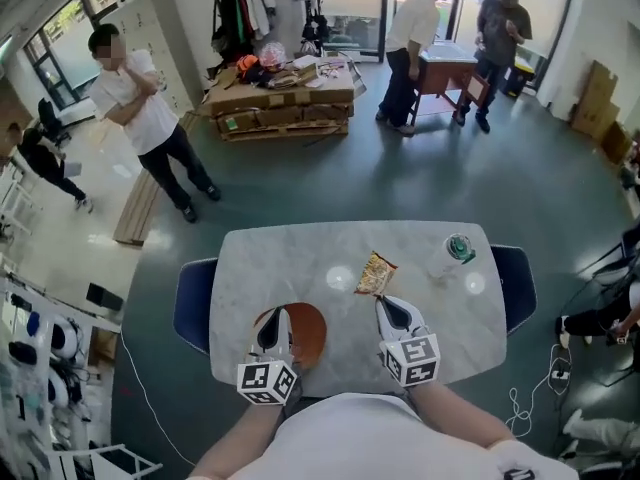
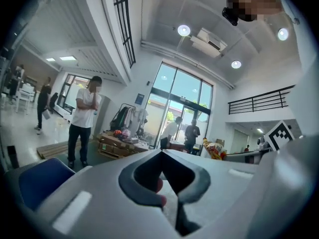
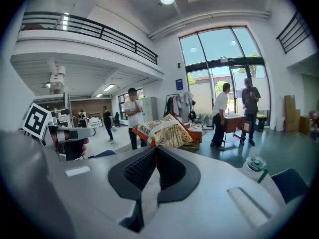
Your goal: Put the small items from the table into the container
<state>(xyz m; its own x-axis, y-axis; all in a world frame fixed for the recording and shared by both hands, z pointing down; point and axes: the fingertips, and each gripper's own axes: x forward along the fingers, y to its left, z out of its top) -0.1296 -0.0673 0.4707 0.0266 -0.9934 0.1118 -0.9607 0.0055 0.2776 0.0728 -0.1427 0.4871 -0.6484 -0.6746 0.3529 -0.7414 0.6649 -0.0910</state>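
Container [image 1: 308, 330]: brown, on the bench [image 1: 300, 253], at its near edge.
Left gripper [image 1: 277, 315]: over the container's left rim; jaws closed at the tips. A reddish patch shows in the gap behind the tips; what it is cannot be told.
Right gripper [image 1: 386, 305]: right of the container; jaws closed, nothing between them.
Snack bag [image 1: 376, 273]: beyond the container, to its right, lying on the bench.
Cup [image 1: 453, 253]: well right of the container, upright.

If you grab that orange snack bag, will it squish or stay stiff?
Probably squishes: the orange and yellow foil snack bag looks puffy and wrinkled. Likely light, so a push might slide it across the smooth grey marble table.
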